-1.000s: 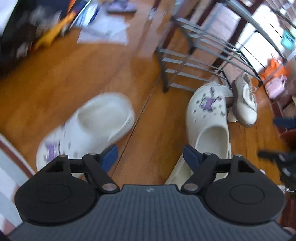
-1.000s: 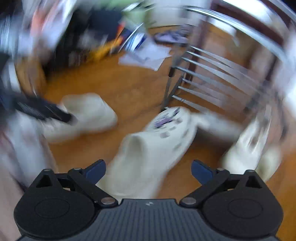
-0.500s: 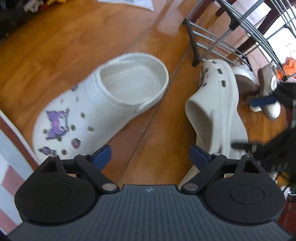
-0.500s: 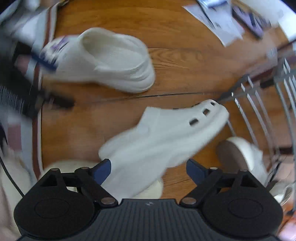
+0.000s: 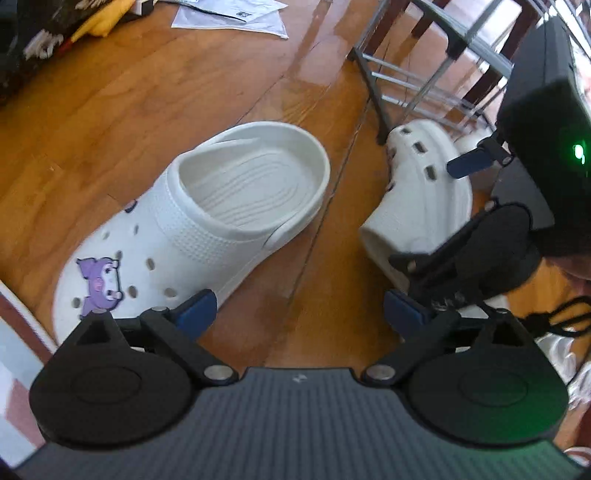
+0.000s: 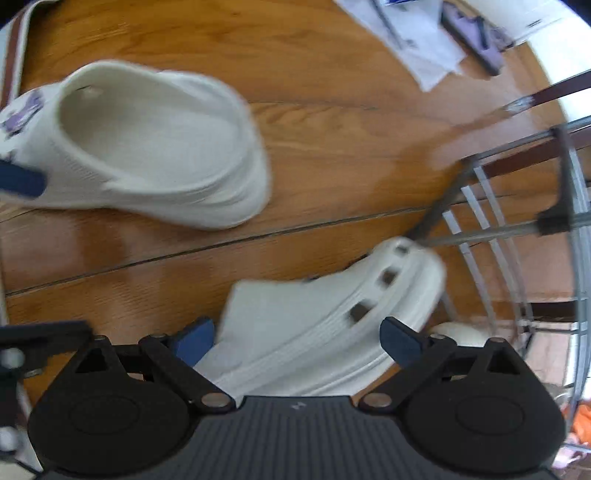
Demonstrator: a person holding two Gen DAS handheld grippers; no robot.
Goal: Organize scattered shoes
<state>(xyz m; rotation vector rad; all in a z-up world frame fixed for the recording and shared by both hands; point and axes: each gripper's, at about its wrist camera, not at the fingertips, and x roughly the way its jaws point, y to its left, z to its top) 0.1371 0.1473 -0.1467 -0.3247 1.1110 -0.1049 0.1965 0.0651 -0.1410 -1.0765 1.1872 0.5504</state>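
My left hand-held gripper (image 5: 298, 314) is opening over bare floor (image 5: 110, 110) beside the charm clog (image 5: 192, 225), my right hand-held gripper (image 6: 297, 338) is opening around the second clog (image 6: 332, 317).

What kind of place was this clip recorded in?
Most likely a room in a home, perhaps near an entryway: a wooden floor, white clogs lying loose on it, a metal shoe rack beside them, and papers strewn on the floor.
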